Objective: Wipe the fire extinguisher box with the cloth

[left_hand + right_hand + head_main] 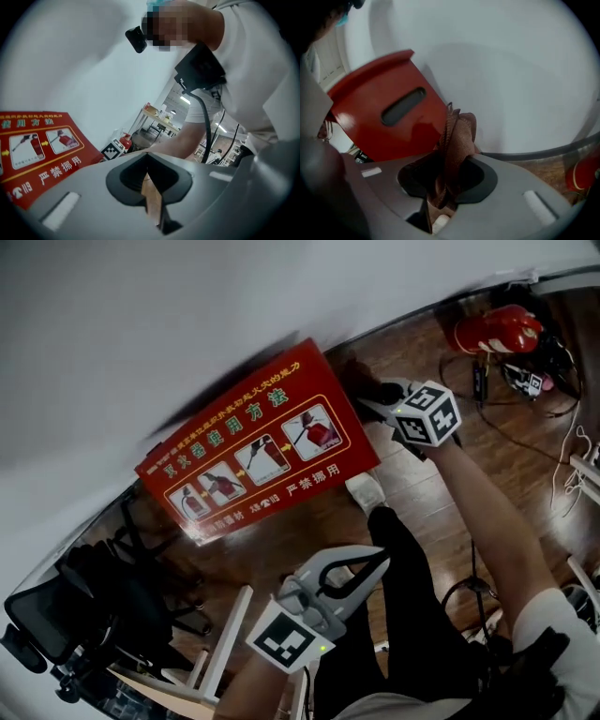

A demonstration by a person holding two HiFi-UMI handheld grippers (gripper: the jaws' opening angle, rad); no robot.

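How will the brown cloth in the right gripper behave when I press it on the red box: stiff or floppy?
Probably floppy: the cloth bunches in soft folds between the jaws of the right gripper, so it should flatten and drag. It is likely light, being a small bunch. The pinch looks secure, though loose folds might snag on the slot in the red box.

In the left gripper view the fire extinguisher box (pixel 37 150) runs off the left edge, while in the right gripper view the cloth (pixel 458 133) sinks from sight between the jaws of the right gripper (pixel 449 161) and a red extinguisher (pixel 583 176) is cropped at lower right.
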